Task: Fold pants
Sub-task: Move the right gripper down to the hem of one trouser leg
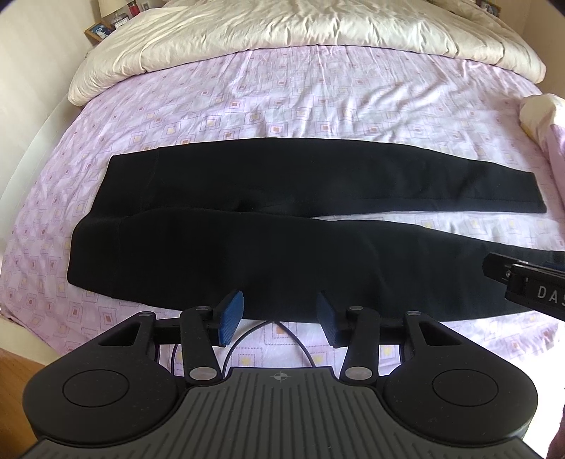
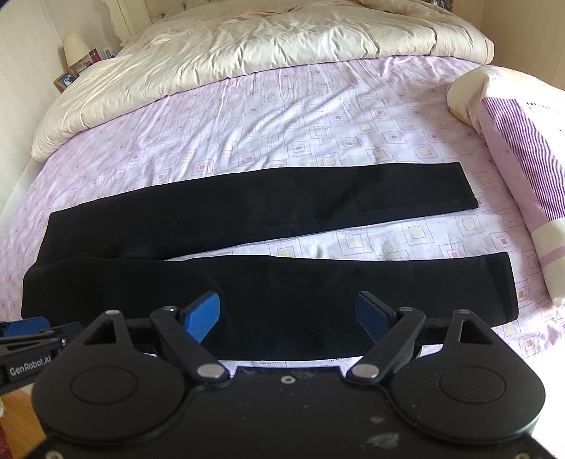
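Note:
Black pants [image 1: 226,243] lie flat on the bed, waistband to the left, both legs spread apart and running right. They also show in the right wrist view [image 2: 282,296]. My left gripper [image 1: 280,317] is open and empty, just above the near edge of the pants' thigh part. My right gripper [image 2: 287,317] is open and empty over the near leg. The right gripper also shows at the right edge of the left wrist view [image 1: 529,282]. The left gripper shows at the left edge of the right wrist view [image 2: 28,335].
The bed has a pink patterned sheet [image 1: 282,102]. A cream duvet [image 1: 300,31] is bunched at the far side. A pillow [image 2: 522,148] lies at the right. A nightstand with a lamp [image 2: 76,49] stands far left. Wooden floor [image 1: 17,363] shows at lower left.

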